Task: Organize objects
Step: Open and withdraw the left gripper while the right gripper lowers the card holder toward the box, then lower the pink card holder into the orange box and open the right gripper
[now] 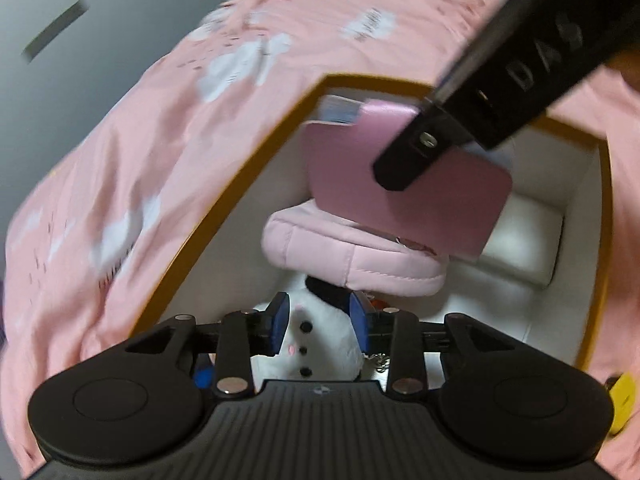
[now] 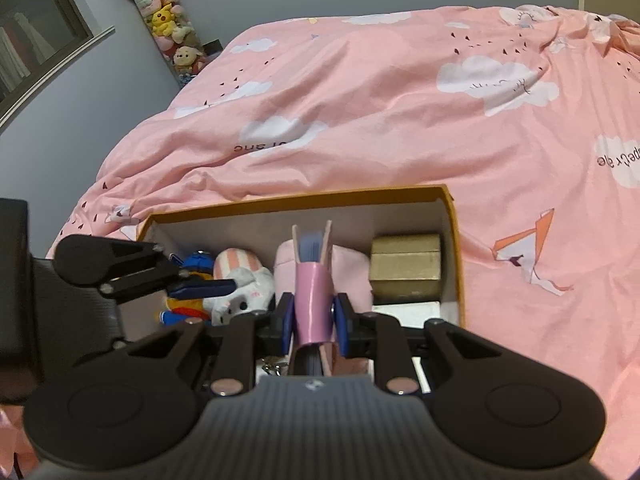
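An orange-rimmed box [image 2: 454, 216] with white walls lies on a pink bed. My right gripper [image 2: 313, 322] is shut on a pink notebook [image 2: 314, 296], held upright over the box; the notebook also shows in the left wrist view [image 1: 420, 200] under the right gripper's finger [image 1: 416, 152]. My left gripper [image 1: 320, 328] straddles a white plush toy [image 1: 316, 348] low in the box, its blue pads at the toy's sides. A pink pouch [image 1: 352, 252] lies in the box below the notebook. The left gripper also shows in the right wrist view [image 2: 208, 288].
A gold box [image 2: 406, 270] sits in the box's right end, with a white block [image 1: 524, 240] beside it. A blue and yellow plush [image 2: 188, 304] lies at the left end. The pink cloud-print duvet [image 2: 360, 120] surrounds the box. A tube of plush toys [image 2: 168, 20] stands by the wall.
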Motion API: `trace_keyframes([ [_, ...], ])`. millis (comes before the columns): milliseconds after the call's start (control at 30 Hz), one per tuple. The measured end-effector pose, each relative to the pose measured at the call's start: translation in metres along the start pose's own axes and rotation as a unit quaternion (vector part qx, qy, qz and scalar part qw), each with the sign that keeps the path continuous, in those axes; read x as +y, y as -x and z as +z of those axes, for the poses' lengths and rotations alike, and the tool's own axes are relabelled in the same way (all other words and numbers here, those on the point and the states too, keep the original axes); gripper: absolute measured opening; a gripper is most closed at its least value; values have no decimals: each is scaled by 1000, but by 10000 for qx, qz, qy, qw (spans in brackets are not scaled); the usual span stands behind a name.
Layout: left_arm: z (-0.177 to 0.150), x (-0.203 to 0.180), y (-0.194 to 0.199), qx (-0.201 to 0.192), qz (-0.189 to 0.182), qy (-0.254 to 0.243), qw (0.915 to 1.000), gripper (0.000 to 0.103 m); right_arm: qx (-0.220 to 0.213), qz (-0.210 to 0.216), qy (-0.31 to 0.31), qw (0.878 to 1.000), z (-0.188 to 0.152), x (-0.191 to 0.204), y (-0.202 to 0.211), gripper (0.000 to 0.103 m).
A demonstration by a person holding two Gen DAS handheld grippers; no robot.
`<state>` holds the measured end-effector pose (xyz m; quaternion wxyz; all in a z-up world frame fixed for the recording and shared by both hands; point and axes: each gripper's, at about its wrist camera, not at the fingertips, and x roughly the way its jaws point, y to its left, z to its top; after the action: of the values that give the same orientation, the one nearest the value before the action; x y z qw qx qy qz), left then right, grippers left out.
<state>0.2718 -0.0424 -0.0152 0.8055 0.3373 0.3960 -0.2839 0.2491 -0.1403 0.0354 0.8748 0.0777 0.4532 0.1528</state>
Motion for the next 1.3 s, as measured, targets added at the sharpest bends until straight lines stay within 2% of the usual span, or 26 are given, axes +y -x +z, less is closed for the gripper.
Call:
trace_keyframes([
  [100, 6, -15, -14, 198, -13, -660, 9976, 53, 39, 30, 19, 10000, -2, -2, -1, 22],
  [300, 12, -34, -43, 518, 246, -1607, 9853, 54, 191, 25, -27, 9998, -5, -8, -12, 22],
  [333, 11, -37, -46, 557, 289, -1721, 9831, 46, 207, 56, -44, 9998, -6, -9, -13, 22],
  [400, 8, -40, -48, 540, 336, -1898, 9798, 42, 214, 79, -59, 9997, -6, -10, -15, 22],
  [467, 3, -39, -43, 485, 312, -1913, 9798, 40, 209, 89, -52, 9997, -6, -11, -15, 22],
  [567, -7, -32, -31, 355, 305, -1794, 9827, 38, 215, 105, -85, 9997, -5, -12, -18, 22],
  [867, -33, -7, 4, 36, 250, -871, 9959, 36, 239, 11, -160, 9996, -5, -9, -29, 22],
  [1000, -28, 4, 11, -18, 200, -228, 9995, 36, 248, 268, -357, 9987, -4, -10, -28, 22],
  [1067, -27, 9, 13, -33, 121, 214, 9997, 36, 274, 531, -556, 9967, -2, -12, -28, 22],
  [1133, -28, 11, 14, -74, 135, 391, 9991, 36, 267, 613, -618, 9958, -1, -7, -31, 22],
  [1267, -28, 13, 17, -147, 164, 463, 9987, 38, 172, 468, -393, 9980, 3, 9, -43, 22],
  [1300, -26, 13, 17, -154, 135, 498, 9986, 44, 148, 311, -286, 9990, 4, 14, -47, 22],
])
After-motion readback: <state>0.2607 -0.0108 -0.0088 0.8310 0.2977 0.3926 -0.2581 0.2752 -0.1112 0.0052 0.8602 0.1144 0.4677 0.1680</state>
